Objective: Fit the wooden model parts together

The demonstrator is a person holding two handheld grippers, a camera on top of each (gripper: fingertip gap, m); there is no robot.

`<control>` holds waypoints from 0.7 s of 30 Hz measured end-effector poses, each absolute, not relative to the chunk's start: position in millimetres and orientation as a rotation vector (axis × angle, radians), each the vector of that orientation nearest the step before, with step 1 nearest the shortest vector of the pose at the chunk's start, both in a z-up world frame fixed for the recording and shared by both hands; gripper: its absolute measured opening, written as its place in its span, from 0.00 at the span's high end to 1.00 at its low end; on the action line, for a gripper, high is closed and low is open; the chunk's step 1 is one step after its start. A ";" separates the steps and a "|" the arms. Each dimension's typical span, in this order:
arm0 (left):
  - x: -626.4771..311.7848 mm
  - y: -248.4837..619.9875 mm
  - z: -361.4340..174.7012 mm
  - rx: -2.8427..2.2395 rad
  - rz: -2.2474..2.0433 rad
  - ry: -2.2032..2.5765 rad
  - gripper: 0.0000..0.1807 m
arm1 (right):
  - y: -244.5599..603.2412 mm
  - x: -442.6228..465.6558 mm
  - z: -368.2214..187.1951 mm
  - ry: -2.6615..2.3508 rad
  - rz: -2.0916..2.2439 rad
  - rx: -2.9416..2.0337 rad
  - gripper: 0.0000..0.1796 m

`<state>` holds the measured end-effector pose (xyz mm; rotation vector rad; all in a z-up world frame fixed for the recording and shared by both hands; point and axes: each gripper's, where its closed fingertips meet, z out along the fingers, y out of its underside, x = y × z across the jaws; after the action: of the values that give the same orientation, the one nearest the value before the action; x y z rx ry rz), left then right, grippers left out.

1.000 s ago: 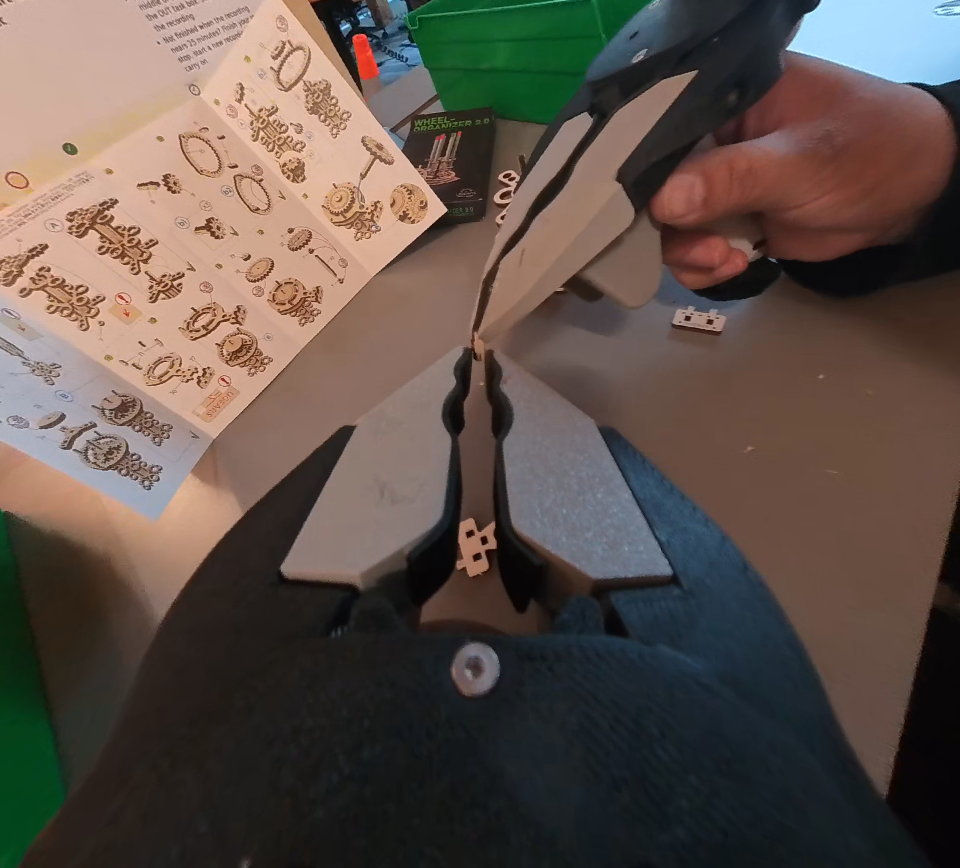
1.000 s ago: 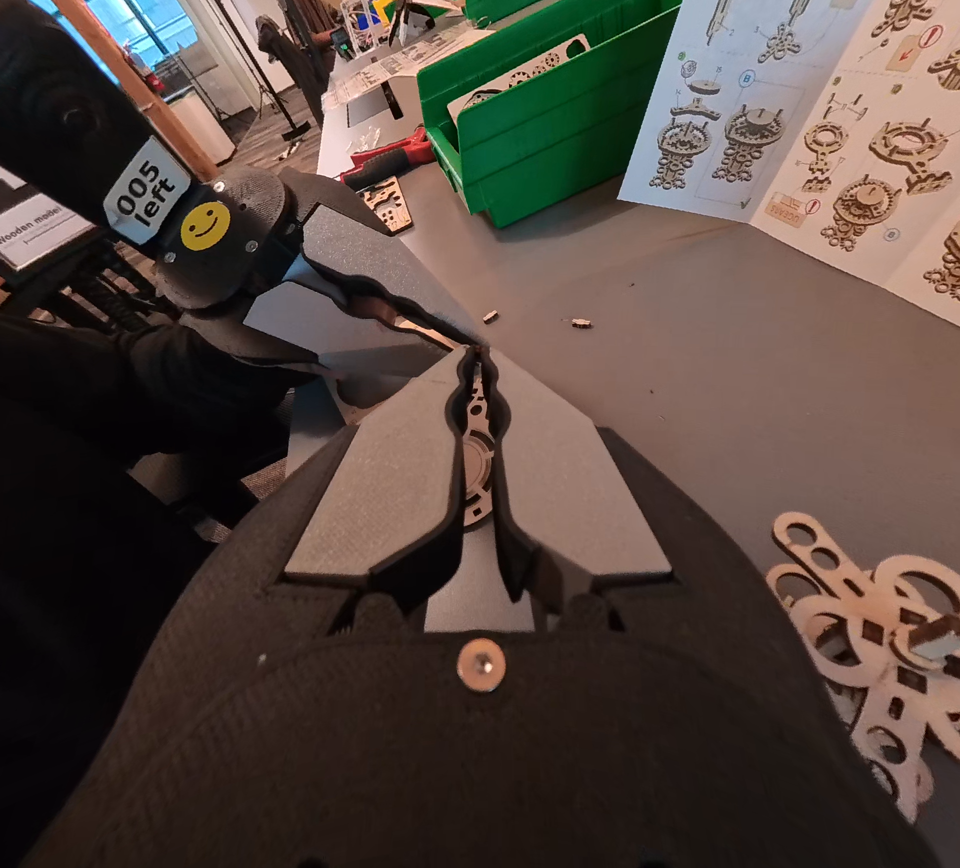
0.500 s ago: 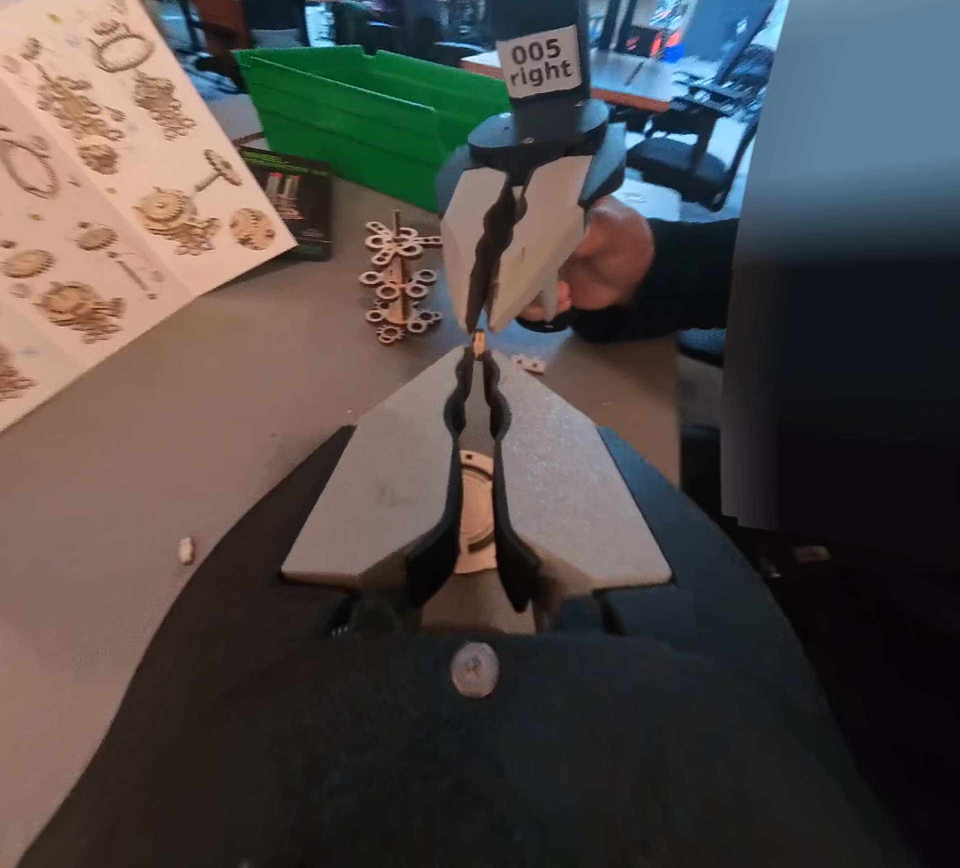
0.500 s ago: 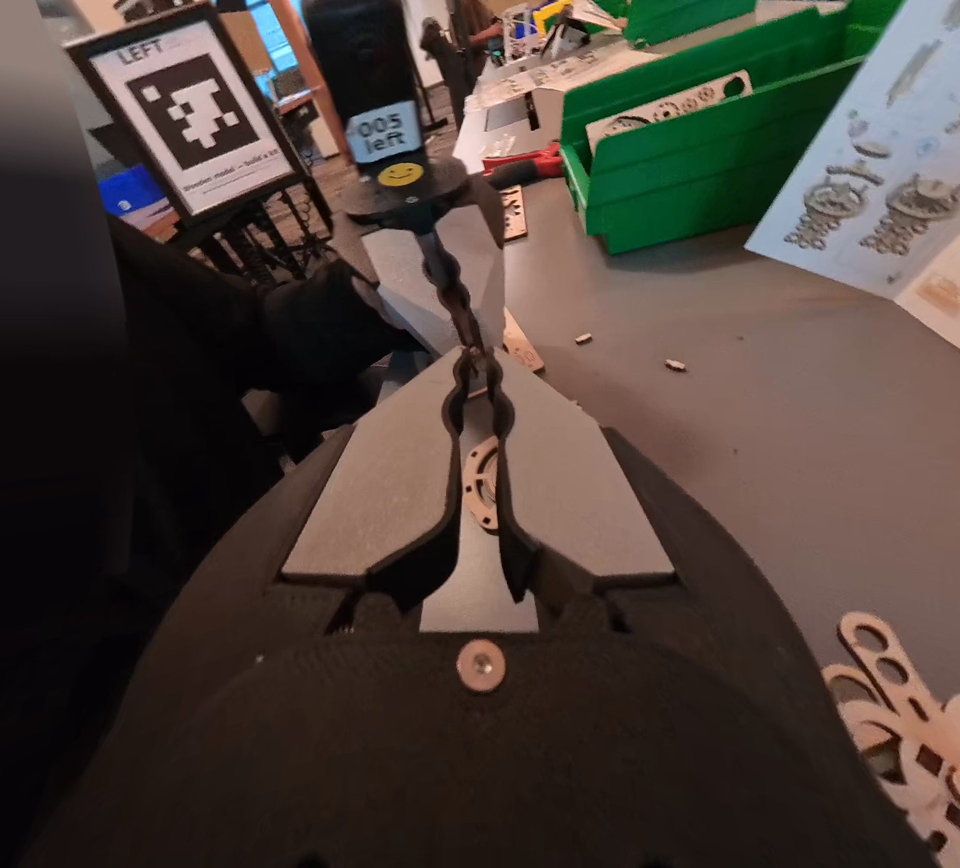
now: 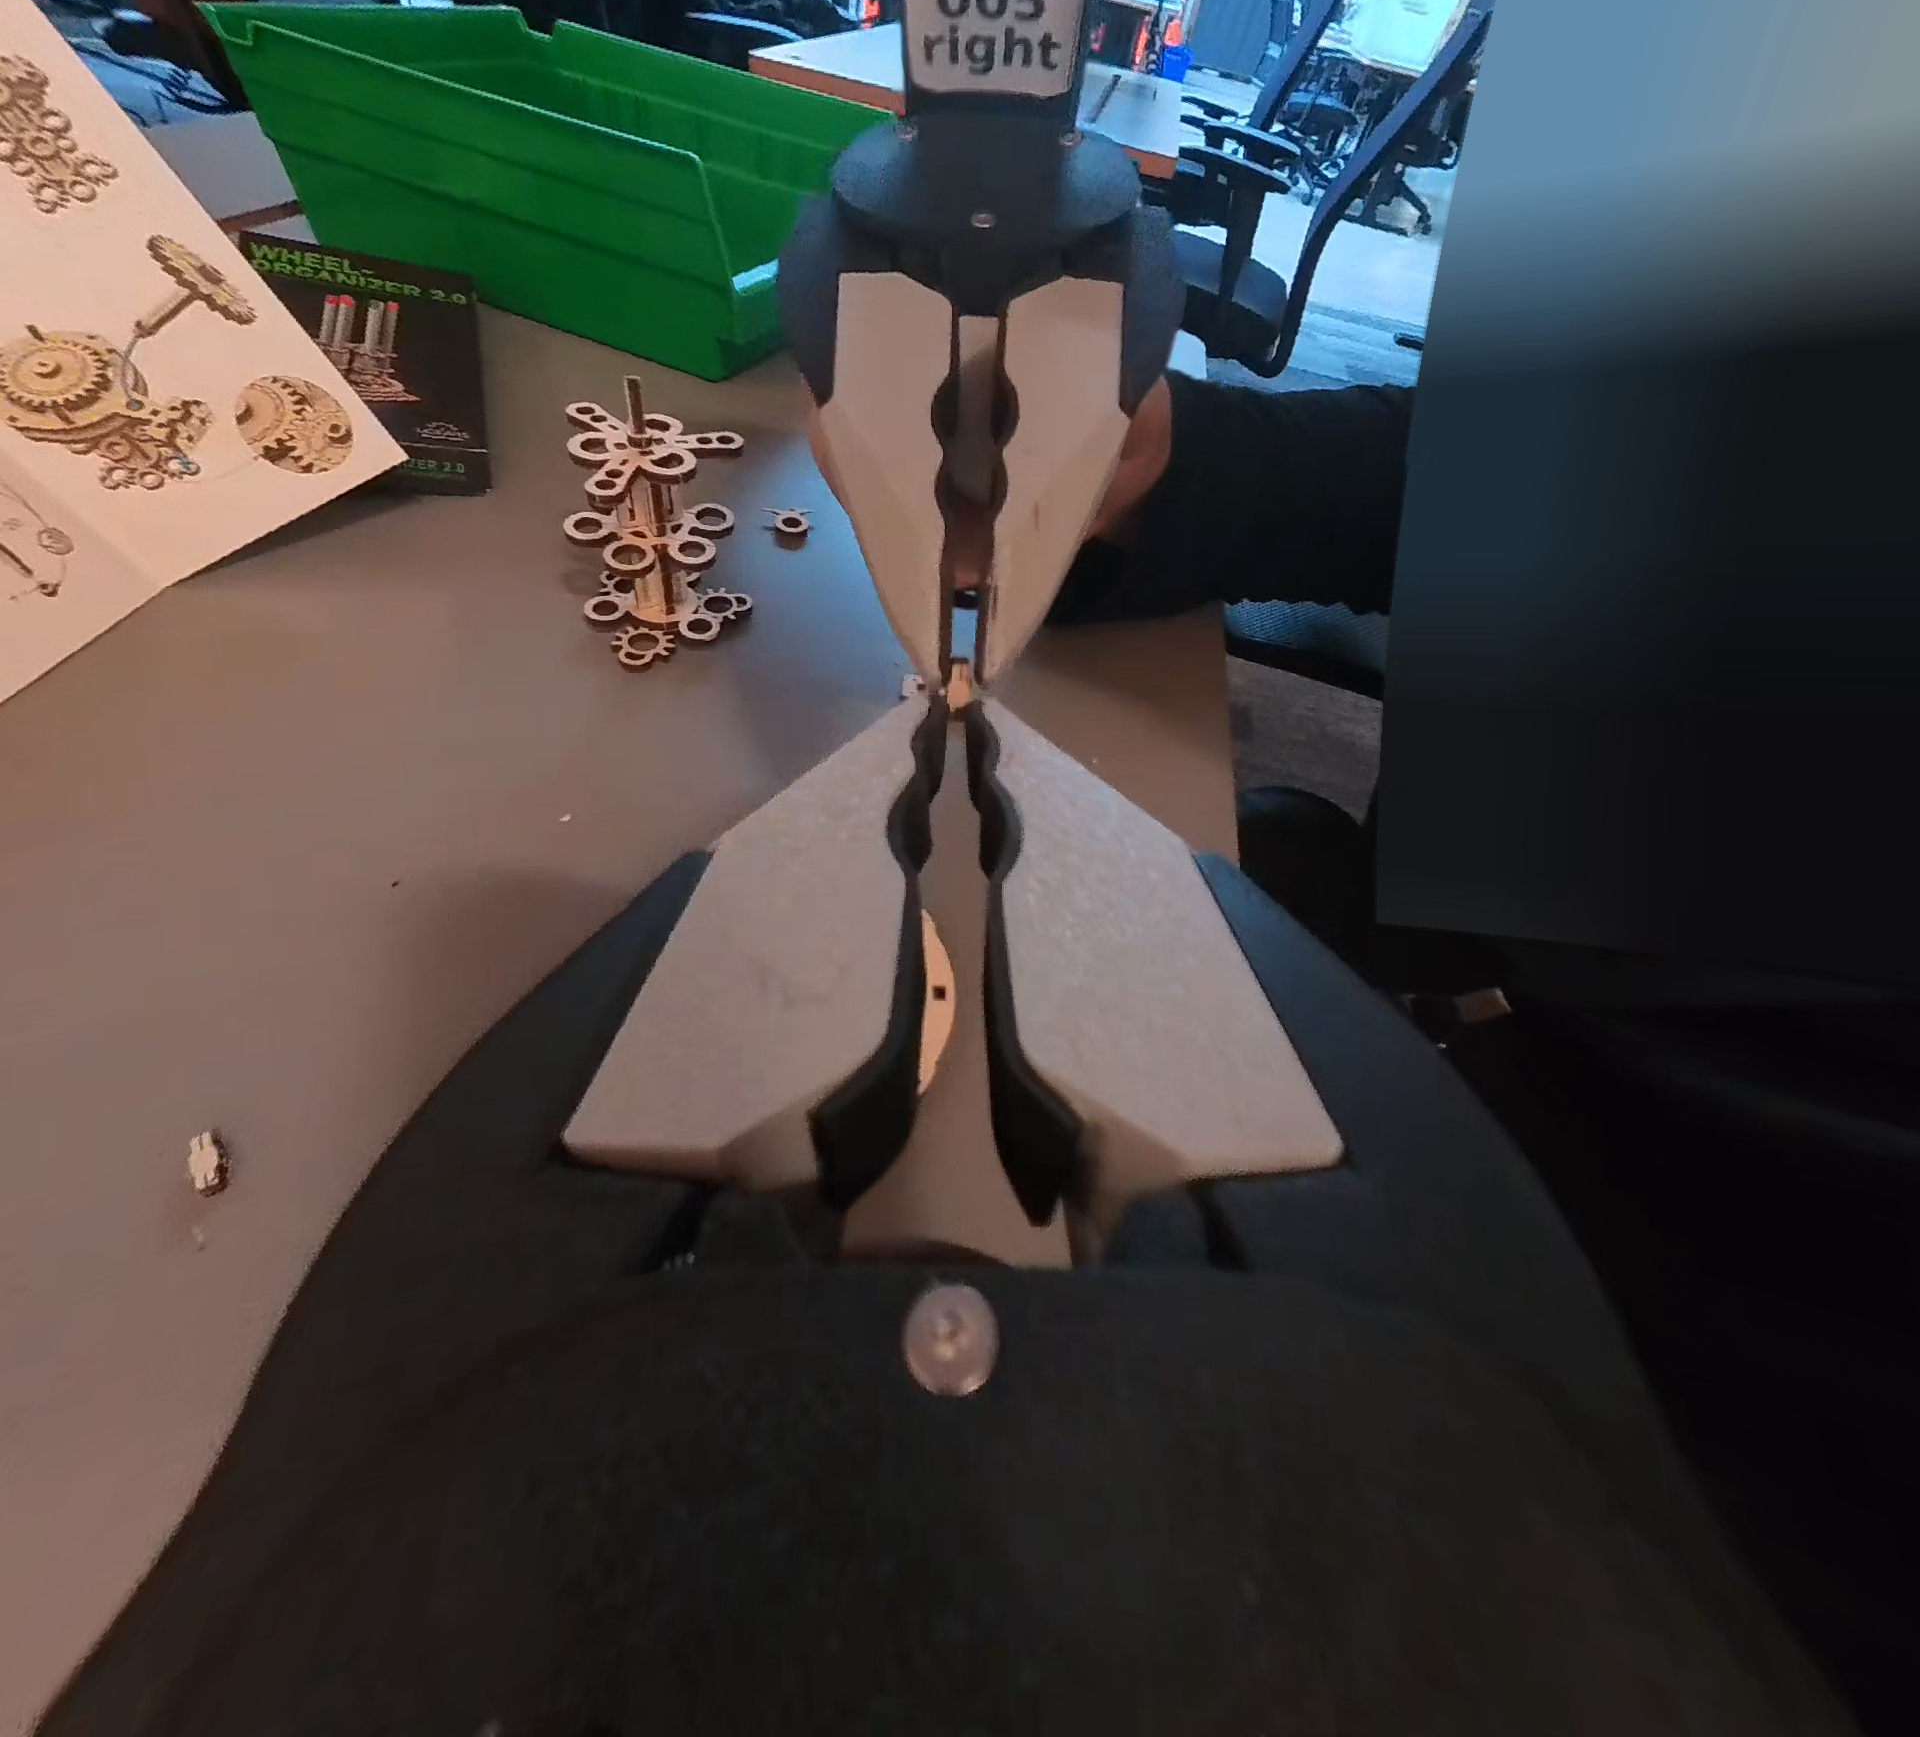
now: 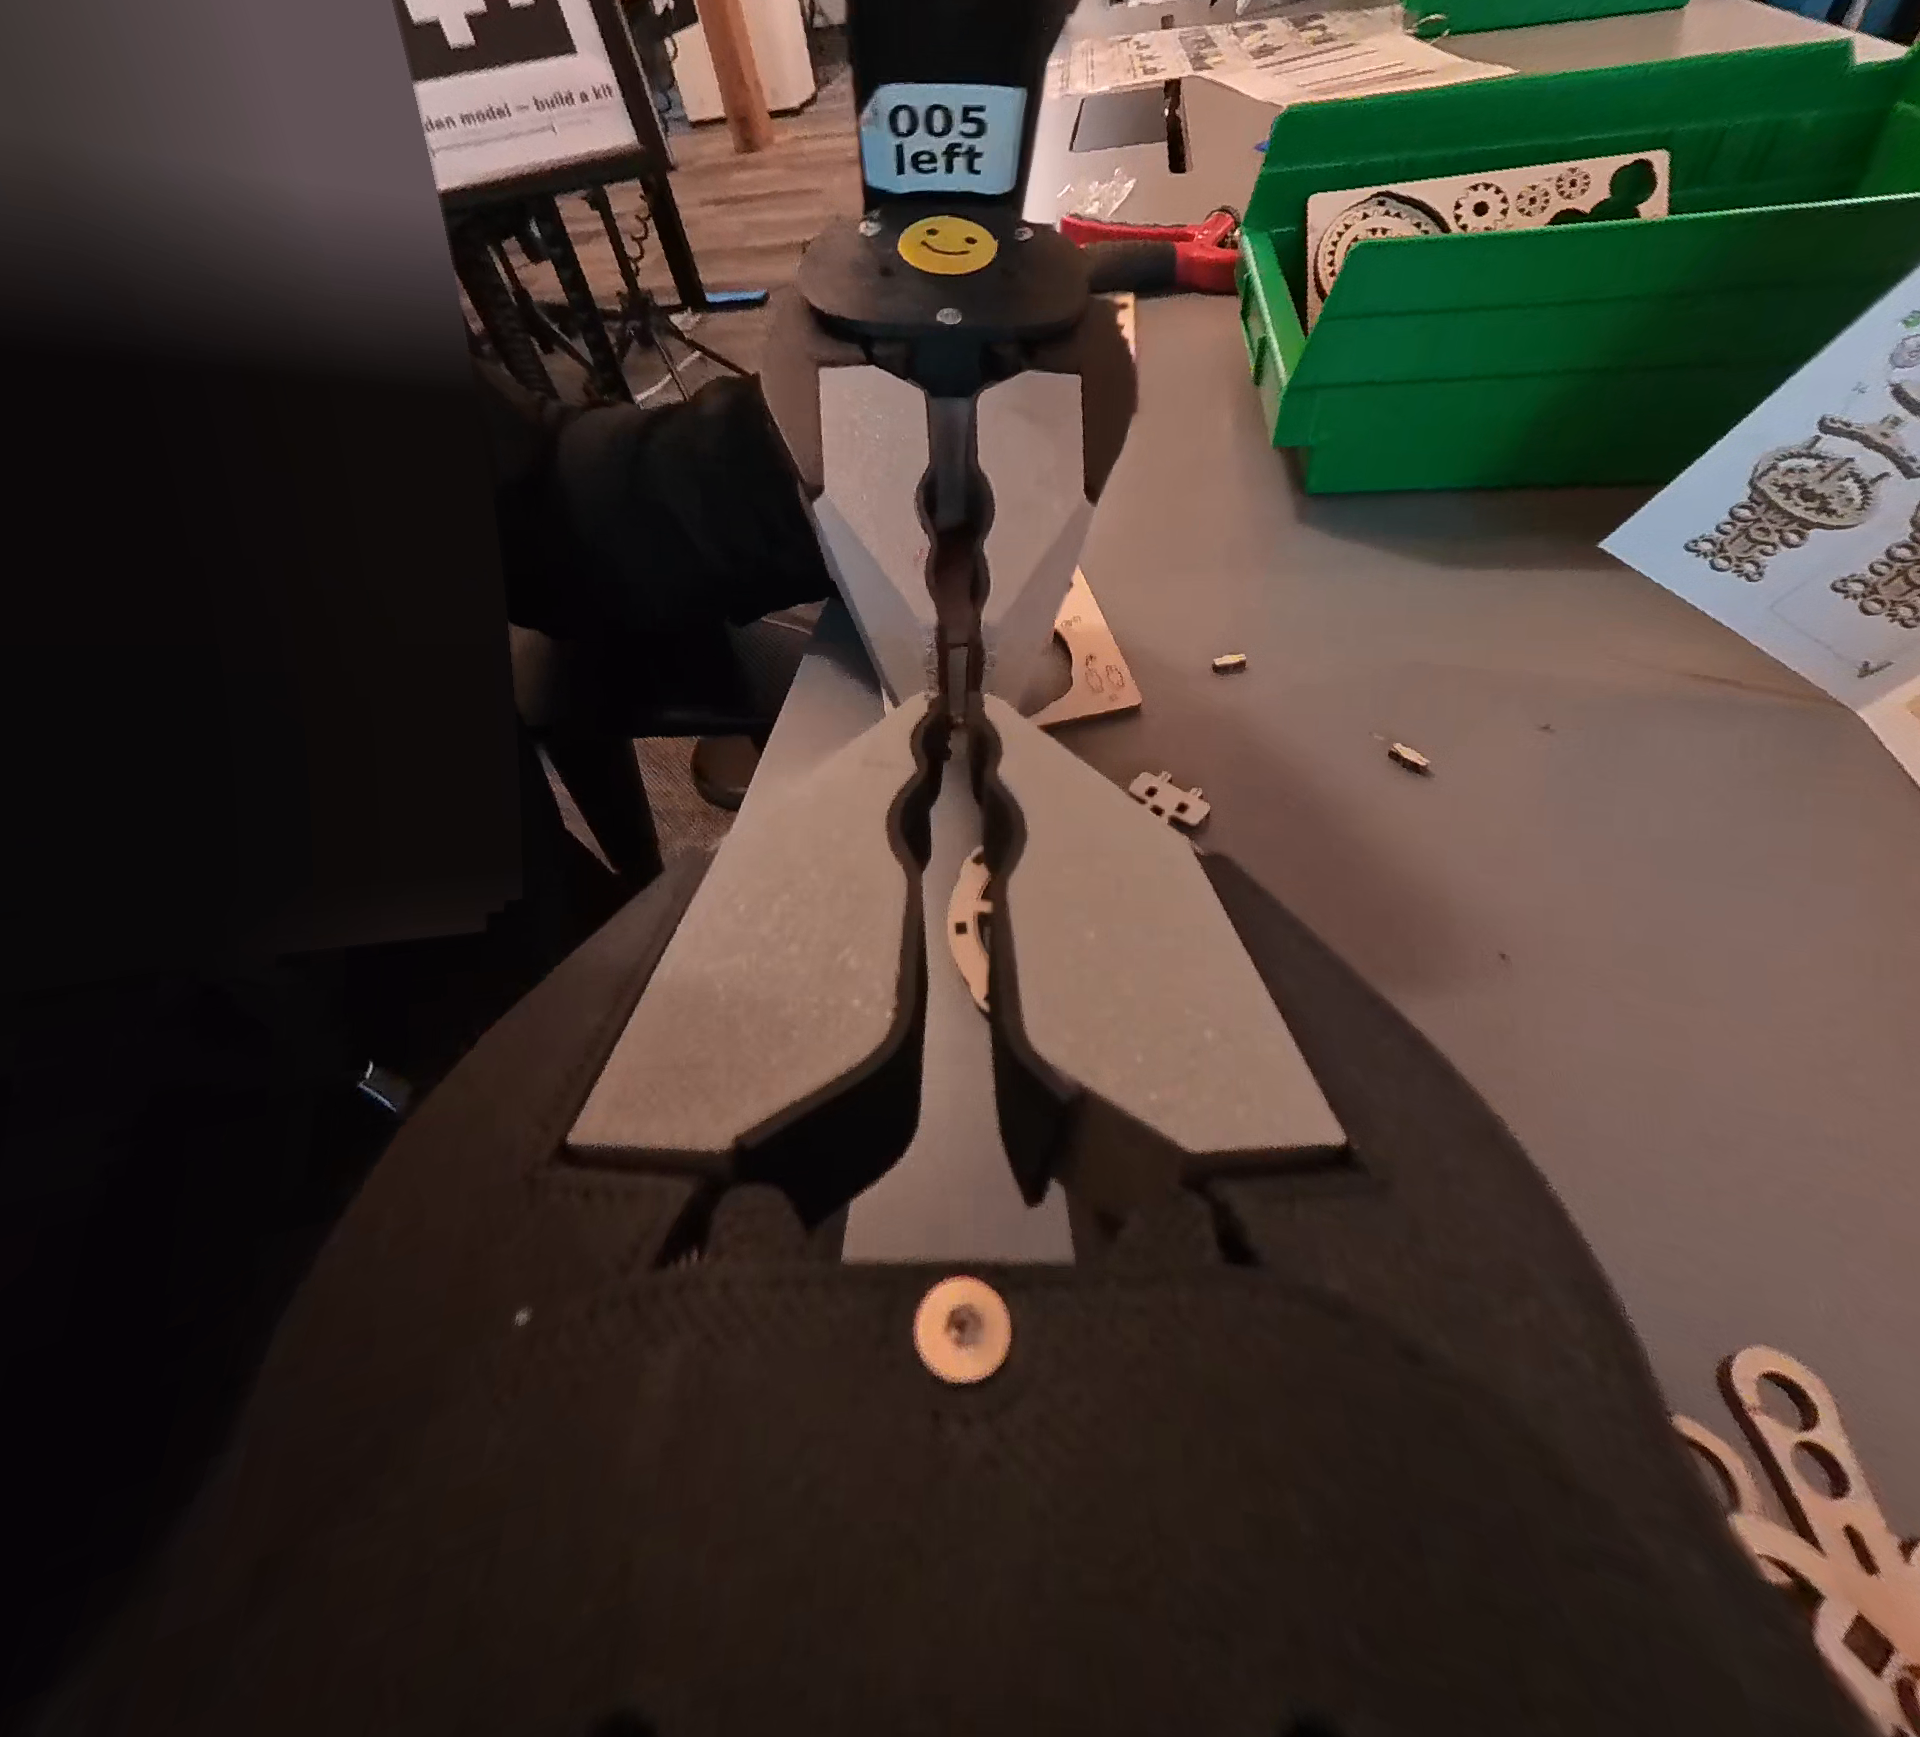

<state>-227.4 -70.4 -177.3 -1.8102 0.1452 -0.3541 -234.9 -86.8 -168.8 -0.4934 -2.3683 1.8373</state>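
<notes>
On the far left we see the half-built wooden model [image 5: 652, 534] standing on the grey table [image 5: 312, 814]. At centre, our left gripper [image 5: 951, 721] and right gripper [image 5: 961, 664] meet tip to tip, both clenched on one small wooden part [image 5: 958, 681].

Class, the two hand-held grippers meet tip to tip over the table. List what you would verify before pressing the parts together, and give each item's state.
1. Left hand-held gripper shut on a small wooden part: ok.
2. Right hand-held gripper shut on something: cannot tell; its tips hide any piece.
3. Grippers lined up tip to tip: ok, they face each other head on.
4. Parts already mated: cannot tell, the joint is too small.
5. Partly built wooden model clear of the grippers: ok, it stands apart on the table.
6. Instruction sheet in sight: ok.
</notes>
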 end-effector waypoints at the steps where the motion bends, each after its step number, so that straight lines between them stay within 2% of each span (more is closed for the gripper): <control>1: -226.5 -70.7 -178.1 -1.812 -0.362 0.150 1.00 | -87.0 -234.0 -169.7 -2.376 1.824 -0.481 1.00; 7: -224.5 -71.8 -181.8 -1.825 -0.375 0.165 1.00 | -85.2 -229.1 -175.9 -2.425 1.750 -0.426 0.97; 21: -223.0 -73.0 -184.0 -1.838 -0.381 0.173 1.00 | -84.8 -229.3 -179.4 -2.429 1.705 -0.408 1.00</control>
<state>-223.0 -73.0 -184.0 -1.8385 0.1734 -0.3814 -229.3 -84.8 -179.4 -0.4076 -2.4287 1.7046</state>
